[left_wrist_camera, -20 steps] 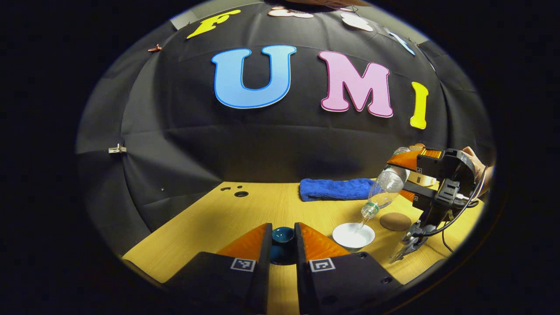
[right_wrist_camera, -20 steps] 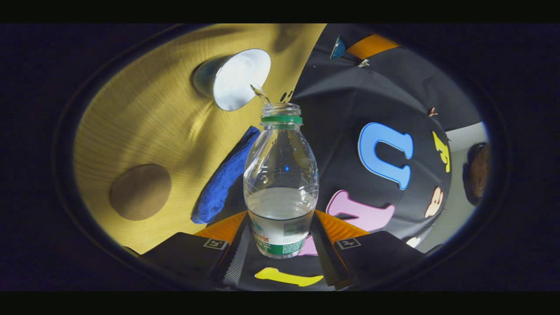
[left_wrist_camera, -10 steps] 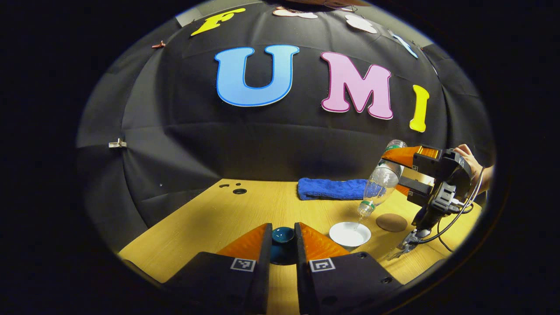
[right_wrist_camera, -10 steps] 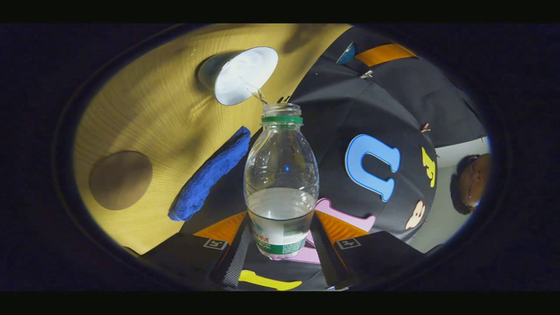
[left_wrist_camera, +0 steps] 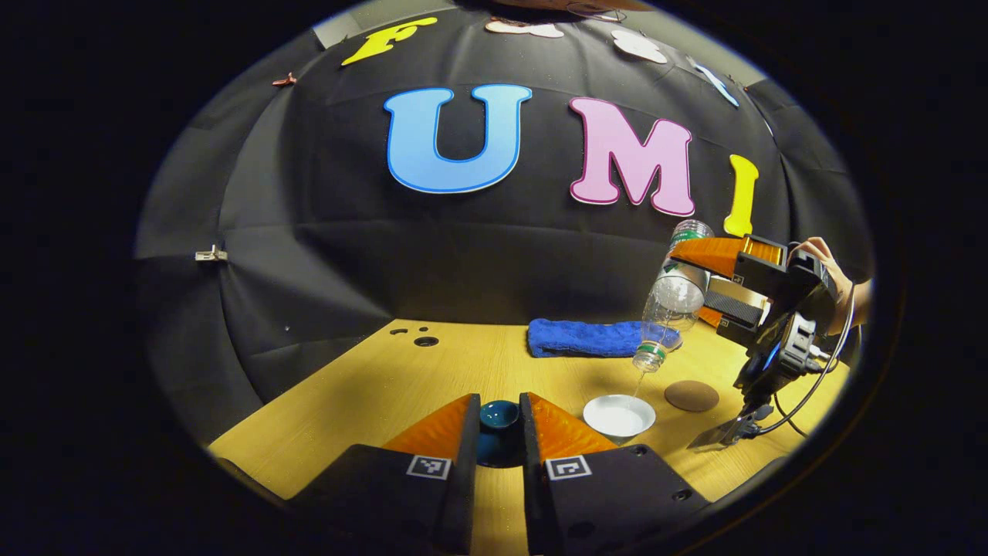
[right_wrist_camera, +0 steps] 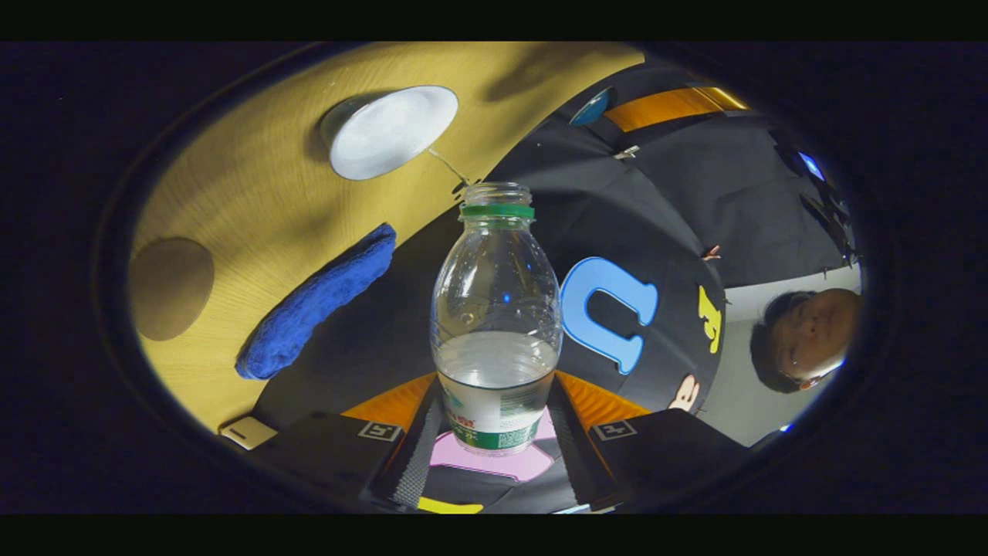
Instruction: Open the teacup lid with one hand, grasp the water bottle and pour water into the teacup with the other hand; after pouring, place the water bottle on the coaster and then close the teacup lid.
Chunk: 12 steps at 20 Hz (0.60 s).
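My left gripper (left_wrist_camera: 498,421) pinches the slick teacup lid (left_wrist_camera: 499,415). At two o'clock beyond, my right gripper (right_wrist_camera: 494,417) clamps the light, crushable water bottle (right_wrist_camera: 495,309) low, trickling into the teacup (left_wrist_camera: 619,415).

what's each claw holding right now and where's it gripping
Right claw: the water bottle, by its labelled lower body. Left claw: the teacup lid, pinched between its fingers.
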Available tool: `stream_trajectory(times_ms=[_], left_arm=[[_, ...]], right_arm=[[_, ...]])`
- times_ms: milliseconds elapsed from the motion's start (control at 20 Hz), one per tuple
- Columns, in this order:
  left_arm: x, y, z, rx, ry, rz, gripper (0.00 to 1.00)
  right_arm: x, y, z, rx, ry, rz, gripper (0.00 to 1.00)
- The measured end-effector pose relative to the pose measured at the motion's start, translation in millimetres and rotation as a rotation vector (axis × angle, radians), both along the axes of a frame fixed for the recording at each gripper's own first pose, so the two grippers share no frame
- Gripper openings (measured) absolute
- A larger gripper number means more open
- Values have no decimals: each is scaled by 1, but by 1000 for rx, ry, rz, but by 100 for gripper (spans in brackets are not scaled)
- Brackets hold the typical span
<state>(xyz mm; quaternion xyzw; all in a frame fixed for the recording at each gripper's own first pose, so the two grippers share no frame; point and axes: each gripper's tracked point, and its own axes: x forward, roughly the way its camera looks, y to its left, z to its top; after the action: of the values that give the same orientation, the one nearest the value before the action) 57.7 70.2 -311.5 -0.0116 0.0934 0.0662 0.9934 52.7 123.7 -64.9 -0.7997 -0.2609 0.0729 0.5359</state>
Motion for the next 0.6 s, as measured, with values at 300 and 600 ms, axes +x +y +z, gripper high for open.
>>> stream_trajectory(times_ms=[300,600], left_arm=[[0,-1,0,-5,1,-4,27],[1,-3,-3,-7,13,-7,30]], right_arm=[[12,-14,-25,126,202,-77,74],[2,-22,-84,506,589,-227,75]])
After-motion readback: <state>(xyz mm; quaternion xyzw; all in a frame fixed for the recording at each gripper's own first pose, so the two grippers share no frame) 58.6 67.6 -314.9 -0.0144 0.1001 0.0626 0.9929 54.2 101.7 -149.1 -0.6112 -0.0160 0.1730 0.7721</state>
